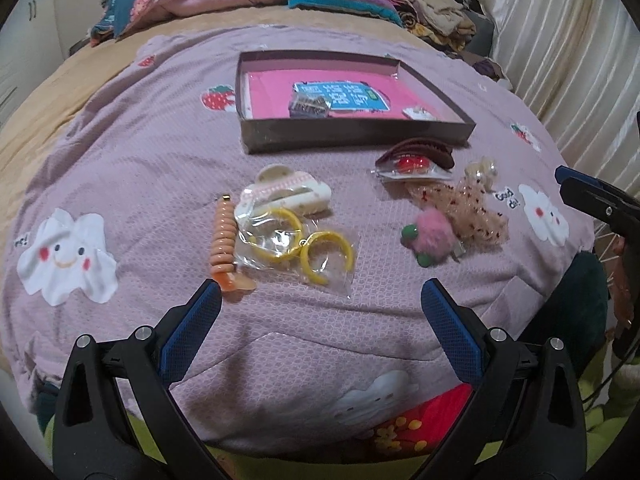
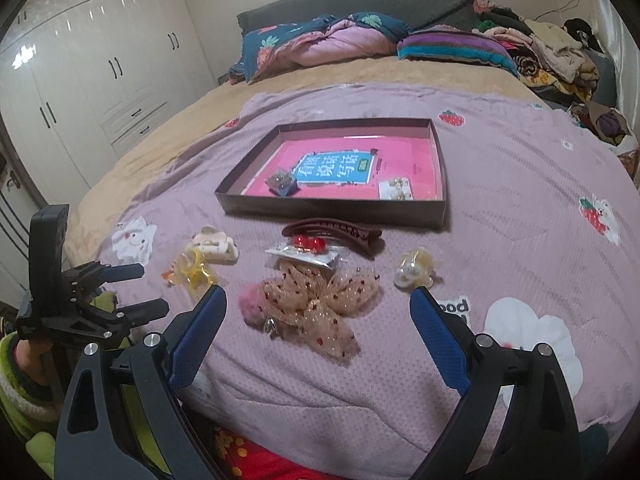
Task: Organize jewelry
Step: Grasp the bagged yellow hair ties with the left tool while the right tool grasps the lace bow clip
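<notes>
Both tongs (image 1: 320,292) (image 2: 318,300) gape empty, the scattered hair accessories (image 1: 296,232) lying just beyond their tips.

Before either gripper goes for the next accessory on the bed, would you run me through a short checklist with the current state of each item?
1. Left gripper open and holding nothing: ok.
2. Right gripper open and holding nothing: ok.
3. Box open, with bare floor left for more pieces: ok; only a dark clip and an earring card lie inside.
4. Yellow hoop earrings reachable on their own: not ok; their clear bag overlaps the white claw clip.
5. Dotted bow free to lift: not ok; it lies against the pink pompom clip.
6. Pearl clip lying apart from other pieces: ok.
</notes>
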Tool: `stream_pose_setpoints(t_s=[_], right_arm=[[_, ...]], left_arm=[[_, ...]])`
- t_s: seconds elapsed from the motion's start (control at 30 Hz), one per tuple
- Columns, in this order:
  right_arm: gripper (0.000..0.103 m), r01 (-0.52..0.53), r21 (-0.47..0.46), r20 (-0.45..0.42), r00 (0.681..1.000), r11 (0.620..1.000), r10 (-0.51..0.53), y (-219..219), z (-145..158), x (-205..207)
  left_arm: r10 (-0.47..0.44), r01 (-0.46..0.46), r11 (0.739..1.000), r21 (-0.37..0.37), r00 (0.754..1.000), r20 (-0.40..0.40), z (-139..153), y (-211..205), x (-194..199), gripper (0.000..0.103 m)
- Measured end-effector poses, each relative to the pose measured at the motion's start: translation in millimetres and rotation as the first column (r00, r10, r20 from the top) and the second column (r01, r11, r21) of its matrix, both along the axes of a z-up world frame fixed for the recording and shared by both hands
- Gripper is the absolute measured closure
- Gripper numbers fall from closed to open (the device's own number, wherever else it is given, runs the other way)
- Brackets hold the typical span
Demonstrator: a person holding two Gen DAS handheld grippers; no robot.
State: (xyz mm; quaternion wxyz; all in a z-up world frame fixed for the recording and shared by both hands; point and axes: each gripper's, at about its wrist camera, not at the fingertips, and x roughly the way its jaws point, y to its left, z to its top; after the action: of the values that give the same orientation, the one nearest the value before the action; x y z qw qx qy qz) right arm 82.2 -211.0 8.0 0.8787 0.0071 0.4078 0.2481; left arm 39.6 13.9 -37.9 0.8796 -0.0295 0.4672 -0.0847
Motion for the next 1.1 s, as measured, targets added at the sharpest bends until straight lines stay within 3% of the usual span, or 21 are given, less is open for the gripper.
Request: stream_pose_setpoints(t_s=[0.3,0.8,0.83,0.9,1.1], right_arm=[[0.011,-0.011,-0.018,-0.030,1.000,1.000,0.010,6,-16,3],[0.011,-0.004,-0.023,-0.070,0.998,1.000,0.003,8,-33,11],[0.011,-0.004,-0.023,-0.074,0.997,1.000,0.002,9,-35,12],[0.011,0.001,-0.023,-0.088,0.996,1.000,-0.003,9,-40,15],[0.011,-0.012,-0.023,-0.127,0.992,1.000,0.009,17,-57,22]], left_arm=[[-0.037,0.035,0.999,-0.028,0.997,-0.066,-24,-11,15,0.036],[0.098,-0.121,0.979,-0.166,0.985,-0.140,-42,2,58,0.036],[0.103,-0.126,0.978,-0.166,0.985,-0.140,-42,2,59,0.038],[0.121,-0.141,0.978,-0.155,0.984,-0.134,-42,3,62,0.057],[0.120,-0.137,0.979,-0.152,0.986,-0.115,-38,9,57,0.067]])
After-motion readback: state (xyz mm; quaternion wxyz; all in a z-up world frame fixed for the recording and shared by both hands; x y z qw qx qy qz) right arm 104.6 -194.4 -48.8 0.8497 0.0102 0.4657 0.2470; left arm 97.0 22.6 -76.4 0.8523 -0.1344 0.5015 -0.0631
